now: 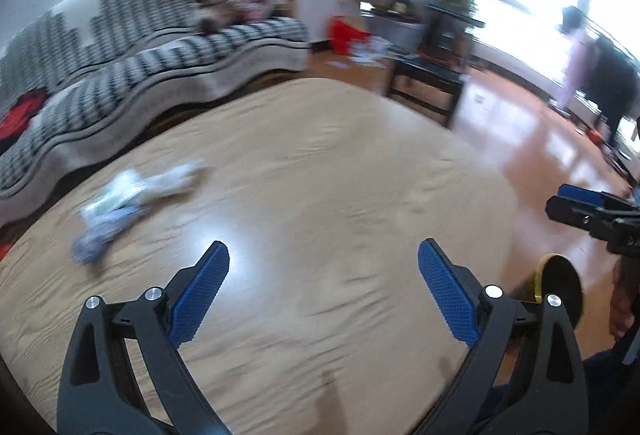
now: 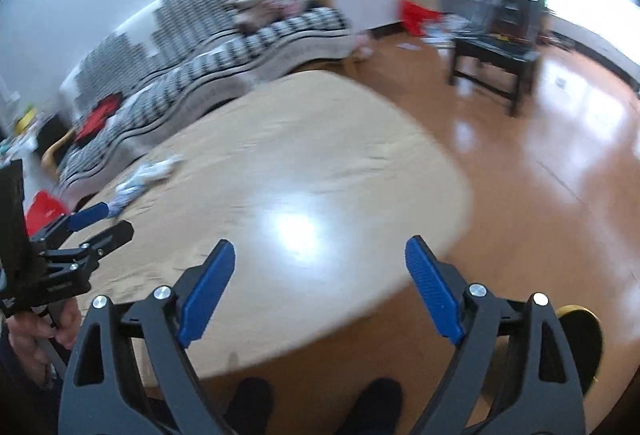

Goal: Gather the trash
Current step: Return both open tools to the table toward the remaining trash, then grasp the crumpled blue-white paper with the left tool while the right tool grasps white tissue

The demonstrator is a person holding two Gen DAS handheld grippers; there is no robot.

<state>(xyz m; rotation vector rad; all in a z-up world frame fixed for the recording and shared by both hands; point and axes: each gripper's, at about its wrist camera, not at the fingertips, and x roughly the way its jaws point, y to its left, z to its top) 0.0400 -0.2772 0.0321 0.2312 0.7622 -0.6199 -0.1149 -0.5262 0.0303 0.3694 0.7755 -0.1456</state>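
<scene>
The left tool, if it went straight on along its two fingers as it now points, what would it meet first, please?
Probably the tan wood-grain tabletop: the open left tool points over bare wood. The crumpled white-and-blue trash lies off to its left, outside that line. Blur leaves depth uncertain.

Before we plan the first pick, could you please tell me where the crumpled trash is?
The crumpled trash lies on the wooden table, left and ahead of the open left hand-held gripper, near the edge facing the striped sofa.
</scene>
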